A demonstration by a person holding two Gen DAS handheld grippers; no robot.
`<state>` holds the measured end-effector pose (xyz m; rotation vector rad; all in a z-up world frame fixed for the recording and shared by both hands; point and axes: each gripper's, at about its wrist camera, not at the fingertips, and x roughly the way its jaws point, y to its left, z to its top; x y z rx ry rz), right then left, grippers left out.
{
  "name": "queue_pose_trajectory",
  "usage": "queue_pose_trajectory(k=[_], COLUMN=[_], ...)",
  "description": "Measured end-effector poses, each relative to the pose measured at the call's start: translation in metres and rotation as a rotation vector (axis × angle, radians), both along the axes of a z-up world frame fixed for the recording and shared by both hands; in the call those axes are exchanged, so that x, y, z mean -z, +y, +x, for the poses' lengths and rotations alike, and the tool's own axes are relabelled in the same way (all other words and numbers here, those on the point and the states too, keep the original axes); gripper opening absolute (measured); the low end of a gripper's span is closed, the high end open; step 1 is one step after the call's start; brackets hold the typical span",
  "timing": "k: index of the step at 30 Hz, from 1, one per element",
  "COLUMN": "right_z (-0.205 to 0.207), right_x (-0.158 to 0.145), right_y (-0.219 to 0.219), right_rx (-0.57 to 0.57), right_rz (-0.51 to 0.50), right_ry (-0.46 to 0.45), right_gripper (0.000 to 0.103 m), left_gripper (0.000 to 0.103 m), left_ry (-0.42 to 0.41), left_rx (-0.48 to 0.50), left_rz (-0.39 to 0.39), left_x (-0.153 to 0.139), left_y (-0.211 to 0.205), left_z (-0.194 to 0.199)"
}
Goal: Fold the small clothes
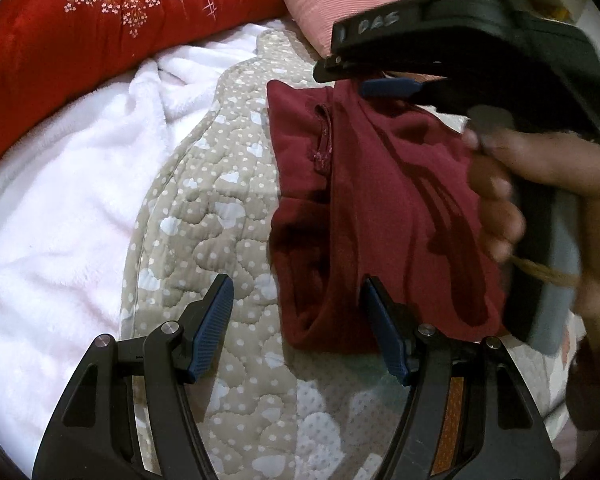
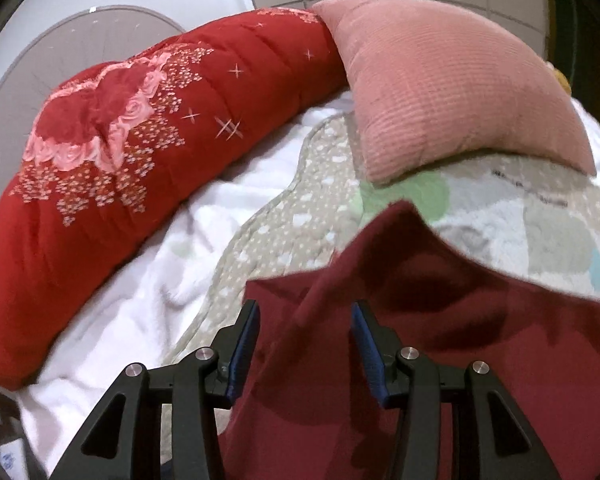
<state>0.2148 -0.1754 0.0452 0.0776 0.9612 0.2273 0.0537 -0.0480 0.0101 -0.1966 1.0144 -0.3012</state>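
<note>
Maroon garment (image 1: 380,208) half folded on the quilt (image 1: 220,208).
I kept my left gripper (image 1: 300,320) wide open and empty; whether my right gripper (image 2: 304,344), half open, gripped the raised flap, I cannot tell.

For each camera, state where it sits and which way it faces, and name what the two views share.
Left wrist: on the left gripper, looking down its open fingers at the maroon garment on the quilted mat; the right gripper and the hand holding it show.
Right wrist: on the right gripper, facing the red bolster and pink pillow; its own fingers show.
Shared: garment, mat, bolster, pillow.
</note>
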Motion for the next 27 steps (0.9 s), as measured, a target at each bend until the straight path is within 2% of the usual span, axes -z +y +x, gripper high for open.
queue_pose_trajectory(k=[2, 3, 7, 10, 15, 18, 21, 22, 25, 27], right_z=[0.008, 0.010, 0.019, 0.019, 0.005, 0.009, 0.020, 0.020, 0.010, 0.005], right_x=[0.005, 0.007, 0.017, 0.018, -0.004, 0.004, 0.028, 0.031, 0.018, 0.006], right_y=[0.002, 0.003, 0.001, 0.000, 0.009, 0.011, 0.011, 0.010, 0.004, -0.001], right_rx=[0.007, 0.007, 0.012, 0.019, -0.035, -0.029, -0.042, -0.050, -0.050, -0.039], right_rz=[-0.053, -0.063, -0.032, -0.017, 0.018, 0.018, 0.017, 0.013, 0.052, 0.082], right_ry=[-0.004, -0.004, 0.023, 0.020, -0.059, -0.039, 0.041, 0.043, -0.009, -0.047], right_gripper=[0.018, 0.014, 0.013, 0.007, 0.006, 0.006, 0.006, 0.010, 0.040, 0.041], left_gripper=[0.067, 0.067, 0.067, 0.067, 0.067, 0.067, 0.067, 0.067, 0.067, 0.067], left_ry=[0.001, 0.001, 0.002, 0.005, 0.015, 0.015, 0.005, 0.004, 0.010, 0.017], left_rx=[0.002, 0.002, 0.004, 0.009, -0.002, -0.011, -0.005, -0.003, -0.012, -0.023], left_rz=[-0.004, -0.007, -0.013, -0.021, -0.062, -0.077, -0.066, -0.067, -0.095, -0.124], left_x=[0.000, 0.000, 0.000, -0.001, -0.002, -0.001, -0.001, -0.001, -0.001, 0.000], left_y=[0.001, 0.001, 0.001, 0.003, 0.009, 0.011, 0.008, 0.008, 0.011, 0.015], left_z=[-0.001, -0.001, -0.001, -0.003, -0.002, -0.001, -0.002, -0.002, -0.002, -0.001])
